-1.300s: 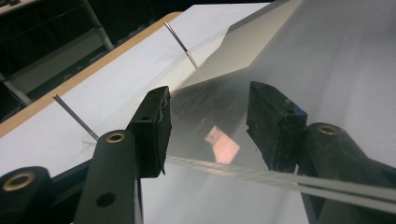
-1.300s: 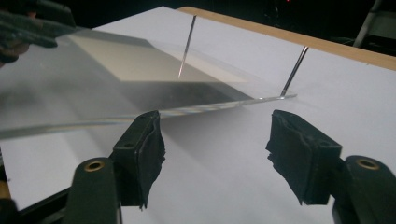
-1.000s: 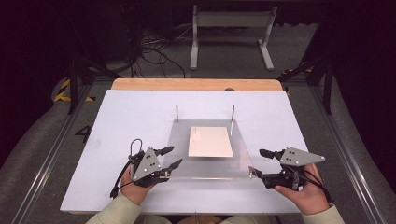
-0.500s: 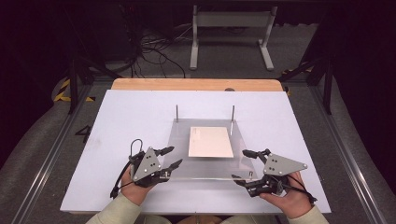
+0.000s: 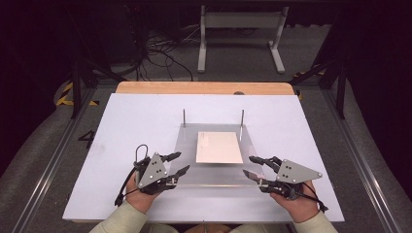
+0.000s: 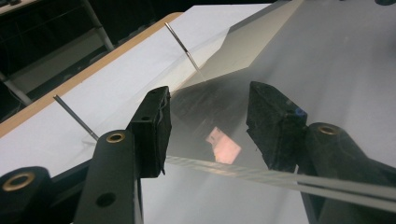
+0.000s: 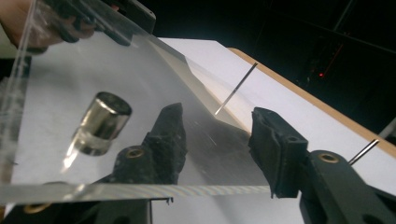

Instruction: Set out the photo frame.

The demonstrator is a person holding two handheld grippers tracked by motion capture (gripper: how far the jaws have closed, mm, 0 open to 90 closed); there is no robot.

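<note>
A clear plastic plate (image 5: pixel 214 175) lies on the white board, with a pale card (image 5: pixel 219 147) on its middle. My left gripper (image 5: pixel 177 163) is at the plate's near left corner, jaws apart. In the left gripper view the plate's edge (image 6: pixel 233 164) runs across between these jaws (image 6: pixel 210 121), and no pad visibly presses on it. My right gripper (image 5: pixel 248 166) is at the near right corner. Its jaws have just been closing, with the plate's corner (image 7: pixel 219 189) between them (image 7: pixel 217 126). One jaw shows through the plate; the pads do not visibly press.
Two thin metal pins (image 5: pixel 184 118) (image 5: pixel 242 118) stand upright at the plate's far edge. A short metal foot (image 7: pixel 100 123) sits under the plate. The white board (image 5: pixel 136 126) rests on a wooden table (image 5: pixel 204 88). Beyond it is a dark floor with cables and a stand.
My right gripper has moved left to the plate's near right corner and its jaws now stand narrower. The left gripper, the plate and the card have not moved.
</note>
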